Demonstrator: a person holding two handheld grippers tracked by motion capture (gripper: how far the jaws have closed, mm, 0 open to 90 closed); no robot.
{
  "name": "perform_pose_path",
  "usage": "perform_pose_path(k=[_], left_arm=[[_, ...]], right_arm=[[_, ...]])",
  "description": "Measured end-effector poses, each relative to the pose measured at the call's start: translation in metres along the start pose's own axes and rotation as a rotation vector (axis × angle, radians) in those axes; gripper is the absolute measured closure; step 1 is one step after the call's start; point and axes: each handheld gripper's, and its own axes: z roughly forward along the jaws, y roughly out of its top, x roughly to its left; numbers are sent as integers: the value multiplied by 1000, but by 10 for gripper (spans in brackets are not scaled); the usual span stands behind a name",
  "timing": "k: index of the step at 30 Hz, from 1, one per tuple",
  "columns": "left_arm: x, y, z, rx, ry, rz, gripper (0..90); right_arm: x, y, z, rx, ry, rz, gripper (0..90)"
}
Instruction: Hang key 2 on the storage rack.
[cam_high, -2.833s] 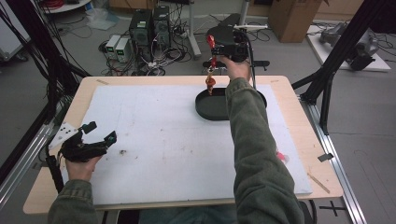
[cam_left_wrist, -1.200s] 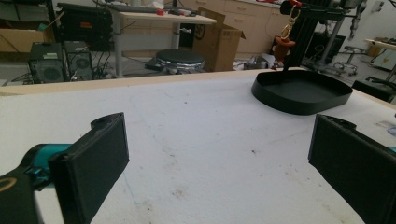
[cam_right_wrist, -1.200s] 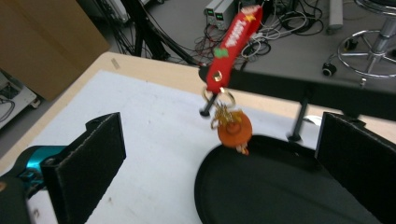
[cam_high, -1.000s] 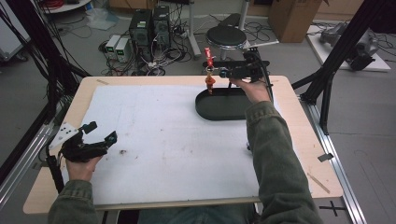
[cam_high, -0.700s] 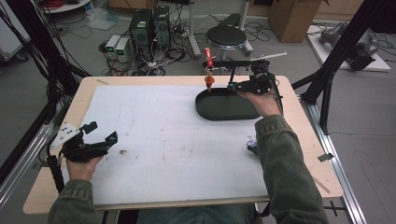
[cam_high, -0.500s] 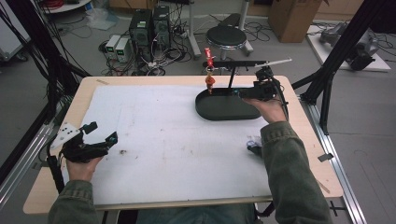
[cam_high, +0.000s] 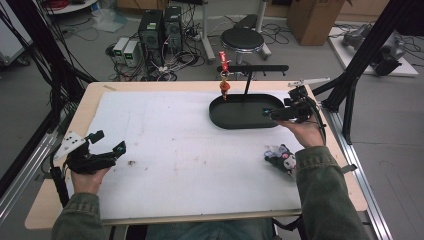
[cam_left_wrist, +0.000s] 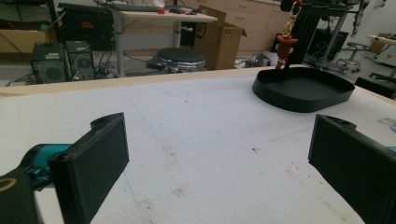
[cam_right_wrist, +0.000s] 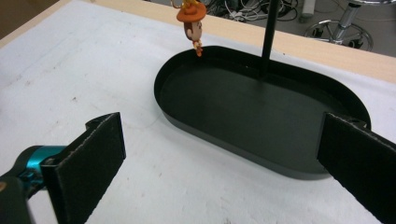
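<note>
Black tray (cam_high: 240, 116) sits beside the right tool (cam_high: 274, 113) (jaws apart), its far end cut off.

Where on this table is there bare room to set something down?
The white mat is bare between the left hand-held gripper and the black tray. It is crowded at the right: right hand-held gripper, small toy, hanging figure.

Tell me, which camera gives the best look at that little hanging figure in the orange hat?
The right gripper view: the figure hangs close, over the black tray's rim. The left gripper view shows it farther off, whole; the high view shows it tiny.
</note>
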Motion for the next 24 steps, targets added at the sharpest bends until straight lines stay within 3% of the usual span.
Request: perform_pose_path(k=[7,24], left_arm=[[0,0,0,1,1,-1,53],[0,0,0,3,5,-3,54]], right_arm=[[-10,-17,-11,-21,-12,27,9],[-34,-60,-20,37,-34,77,9]])
